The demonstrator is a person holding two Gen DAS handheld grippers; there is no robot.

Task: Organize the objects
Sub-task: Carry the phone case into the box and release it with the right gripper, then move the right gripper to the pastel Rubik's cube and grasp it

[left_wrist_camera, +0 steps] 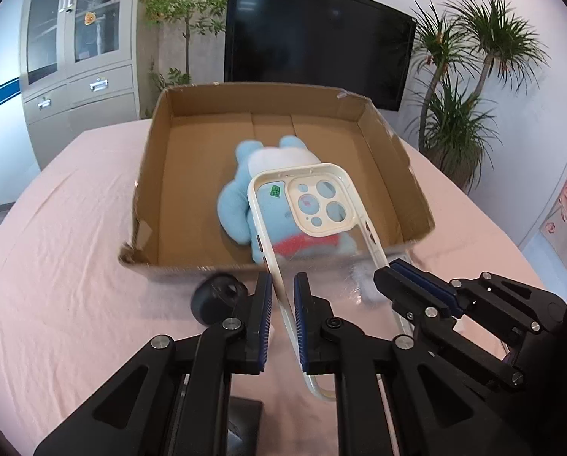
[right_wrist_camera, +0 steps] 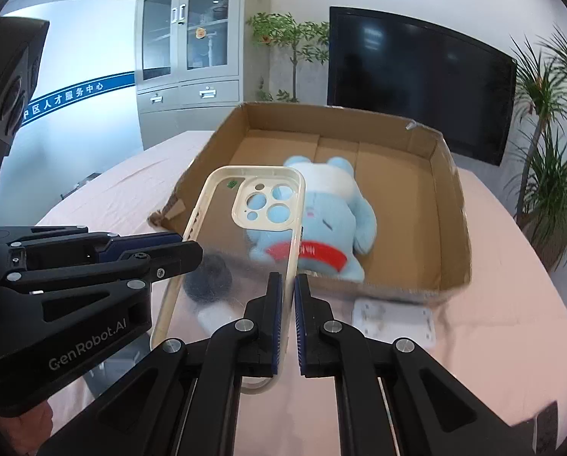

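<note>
A clear phone case (left_wrist_camera: 313,197) with a cream rim hangs tilted over the near wall of an open cardboard box (left_wrist_camera: 161,144). My left gripper (left_wrist_camera: 283,279) is shut on the case's left rim. My right gripper (right_wrist_camera: 288,279) is shut on its right rim, and it shows in the left wrist view as right gripper (left_wrist_camera: 391,269). In the right wrist view the phone case (right_wrist_camera: 268,205) fills the middle, with the left gripper (right_wrist_camera: 184,247) at its left edge. A blue plush toy (left_wrist_camera: 237,209) with a red band lies inside the box (right_wrist_camera: 447,209); part of the plush toy (right_wrist_camera: 336,220) shows through the case.
The box stands on a table with a pink cloth (left_wrist_camera: 74,247). A dark round object (left_wrist_camera: 216,296) lies just before the box's near wall. A white flat plate (right_wrist_camera: 393,319) rests on the cloth to its right. A cabinet, a dark screen and plants stand behind the table.
</note>
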